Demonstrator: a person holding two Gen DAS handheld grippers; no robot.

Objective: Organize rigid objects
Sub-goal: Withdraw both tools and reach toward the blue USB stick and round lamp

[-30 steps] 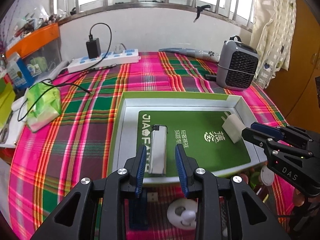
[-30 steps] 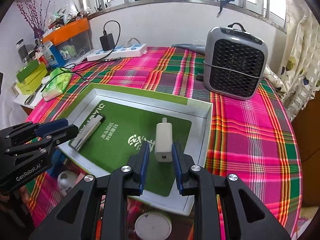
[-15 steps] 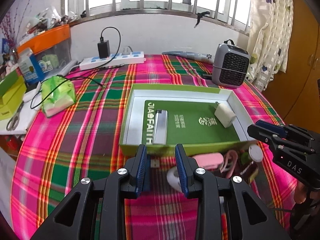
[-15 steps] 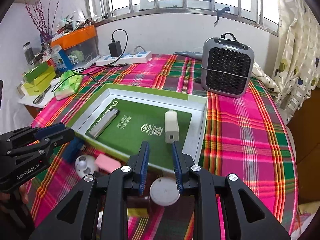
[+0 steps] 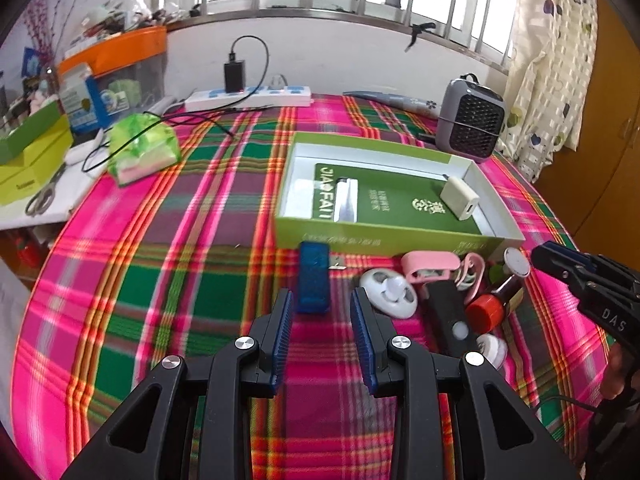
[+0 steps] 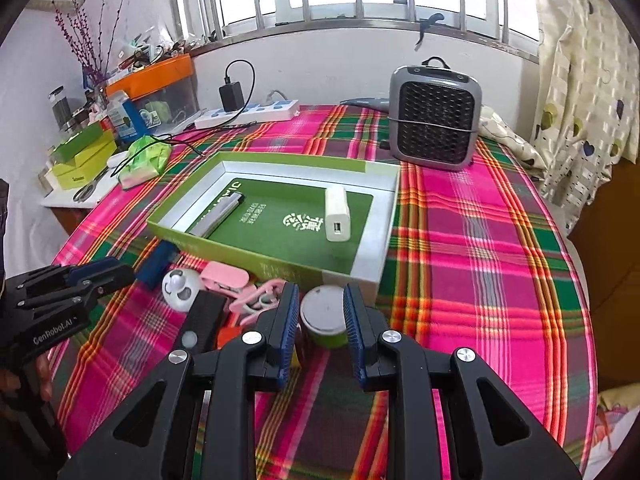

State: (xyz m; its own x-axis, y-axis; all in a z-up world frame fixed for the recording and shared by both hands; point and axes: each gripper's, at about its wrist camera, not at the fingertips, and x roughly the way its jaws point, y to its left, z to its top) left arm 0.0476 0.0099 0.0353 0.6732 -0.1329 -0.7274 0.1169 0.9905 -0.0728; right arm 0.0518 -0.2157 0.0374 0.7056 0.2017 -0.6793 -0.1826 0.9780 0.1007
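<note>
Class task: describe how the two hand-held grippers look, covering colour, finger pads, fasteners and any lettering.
Both are black plastic with triangular cut-outs and silver round screws. The left gripper and right gripper have blue ribbed pads. The left one's side reads "GenRobot.AI"; the right one's reads "DAS". A thin black cable trails below the right one.

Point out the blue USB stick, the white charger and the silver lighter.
blue USB stick (image 5: 314,282), left wrist view, middle of its blue body.
white charger (image 6: 337,213), right wrist view, middle of its top face.
silver lighter (image 5: 347,201), left wrist view, middle of its metal casing.
</note>
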